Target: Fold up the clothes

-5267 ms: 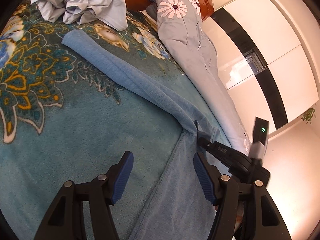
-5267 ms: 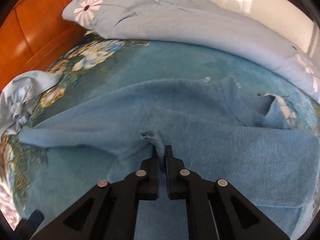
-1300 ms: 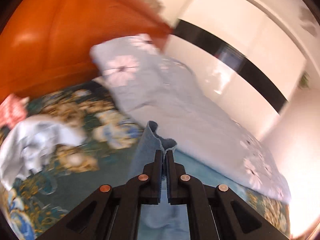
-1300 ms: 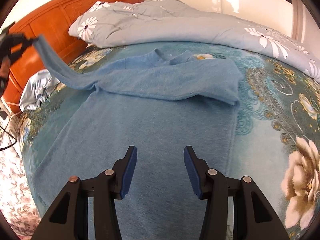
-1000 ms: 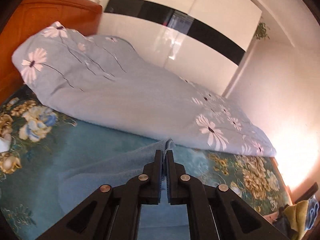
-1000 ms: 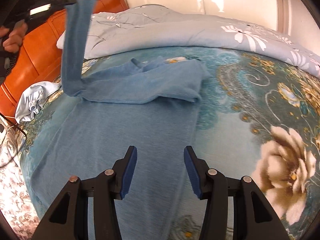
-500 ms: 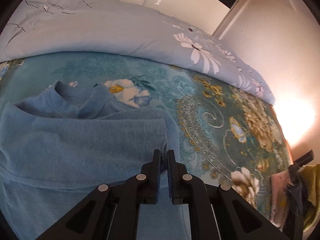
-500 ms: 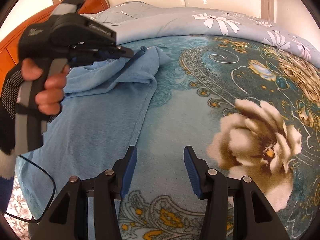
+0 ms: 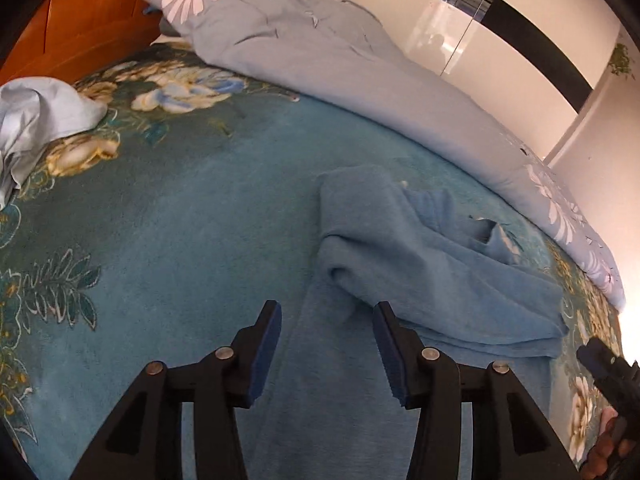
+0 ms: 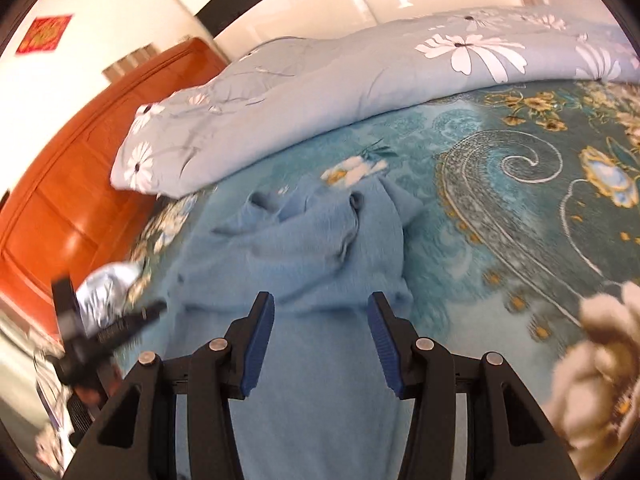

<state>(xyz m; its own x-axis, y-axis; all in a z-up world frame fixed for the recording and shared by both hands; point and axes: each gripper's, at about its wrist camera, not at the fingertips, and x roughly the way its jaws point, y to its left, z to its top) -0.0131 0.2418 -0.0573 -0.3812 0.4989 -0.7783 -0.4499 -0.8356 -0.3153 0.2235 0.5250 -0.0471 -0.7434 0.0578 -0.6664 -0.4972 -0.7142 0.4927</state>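
Blue sweater [image 9: 420, 248] lies flat on the bed [image 9: 160, 220], both sleeves laid across the chest, hem toward me. Left tongs [image 9: 326, 344] wide, empty, over its left edge; right tongs [image 10: 320, 336] wide, empty, over the body. Risk: sleeve stack looks lumpy, so lifting the hem over it could slide the sleeves out and skew the fold. Knit may sag if pinched shallow.

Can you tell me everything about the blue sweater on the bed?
The blue sweater is soft, fuzzy knit, lying on the teal flowered blanket. Its sleeves are folded across the chest in a bunched, wrinkly layer, and the collar shows near the top. The body lies flat toward the cameras. Nothing grips it: both grippers hover open above it.
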